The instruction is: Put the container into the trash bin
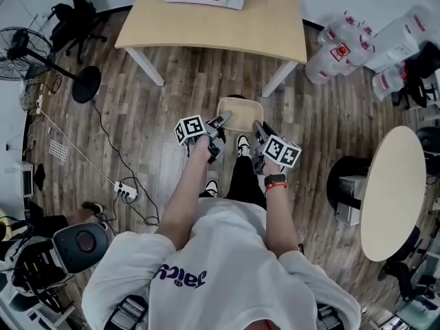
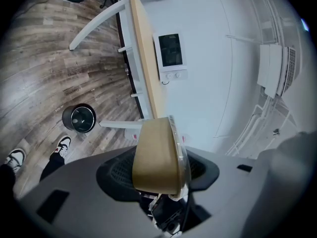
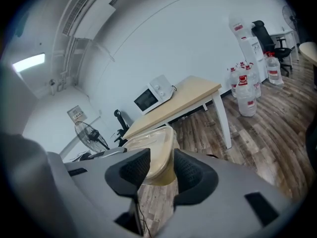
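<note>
Holding the container (image 1: 239,113) at the centre of the head view, you have the pickup done: the left gripper (image 1: 222,121) and right gripper (image 1: 258,126) each pinch one side of it. The trash bin (image 2: 78,118), mid-left in the left gripper view, probably sits just beneath; dropping it in remains.

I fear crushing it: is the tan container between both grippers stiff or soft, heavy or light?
Probably light: the container is held in the air by the left gripper and right gripper alone. Likely thin-walled and a little flexible, with a thin clear lid, so a hard squeeze might dent it.
</note>
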Tool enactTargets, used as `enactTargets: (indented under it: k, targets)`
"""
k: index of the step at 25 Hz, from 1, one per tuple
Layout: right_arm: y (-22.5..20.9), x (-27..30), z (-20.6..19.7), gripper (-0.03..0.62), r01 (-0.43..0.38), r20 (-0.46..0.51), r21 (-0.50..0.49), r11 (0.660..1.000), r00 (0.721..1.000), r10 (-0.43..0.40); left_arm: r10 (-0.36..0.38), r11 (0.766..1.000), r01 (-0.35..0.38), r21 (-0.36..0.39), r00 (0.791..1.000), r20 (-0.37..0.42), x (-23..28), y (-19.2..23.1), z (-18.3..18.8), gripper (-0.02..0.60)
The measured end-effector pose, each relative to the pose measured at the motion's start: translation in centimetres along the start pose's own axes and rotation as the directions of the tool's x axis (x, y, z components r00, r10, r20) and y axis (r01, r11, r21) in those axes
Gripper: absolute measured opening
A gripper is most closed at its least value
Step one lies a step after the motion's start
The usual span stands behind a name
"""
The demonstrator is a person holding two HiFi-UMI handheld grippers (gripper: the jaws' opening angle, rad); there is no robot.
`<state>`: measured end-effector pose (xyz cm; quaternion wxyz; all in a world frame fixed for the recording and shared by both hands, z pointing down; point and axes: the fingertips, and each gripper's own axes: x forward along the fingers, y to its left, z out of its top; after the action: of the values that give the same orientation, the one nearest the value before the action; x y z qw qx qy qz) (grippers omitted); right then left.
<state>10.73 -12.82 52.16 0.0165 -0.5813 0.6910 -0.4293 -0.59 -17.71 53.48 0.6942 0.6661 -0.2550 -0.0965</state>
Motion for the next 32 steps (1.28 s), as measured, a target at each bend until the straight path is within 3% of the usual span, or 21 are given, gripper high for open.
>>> enactTargets:
  k: [5, 9, 13, 32]
  targets:
    - [-3.4, 4.8, 2.4, 0.147, -0.008, -0.038, 0.049, 0.999, 0.999, 0.01, 0.063, 0.998, -0.063, -0.011, 0.998, 0.007, 4.9, 1.7, 3.1, 0.23]
    - [-5.4, 7.1, 3.3, 0.147, 0.06, -0.061, 0.058, 0.997, 0.997, -0.056, 0.083, 0.996, -0.084, -0.025, 0.996, -0.026, 7.6, 3.2, 4.8, 0.23]
    - [-6.1, 10.1, 3.1, 0.15, 0.076, -0.086, 0.067, 0.995, 0.994, -0.07, 0.107, 0.993, -0.108, -0.04, 0.994, -0.04, 8.6, 4.9, 6.8, 0.23]
    - [-15.8, 20.2, 1.5, 0.156, 0.046, -0.267, 0.082, 0.996, 0.963, -0.022, 0.221, 0.969, -0.222, -0.11, 0.975, -0.021, 16.4, 14.6, 9.6, 0.23]
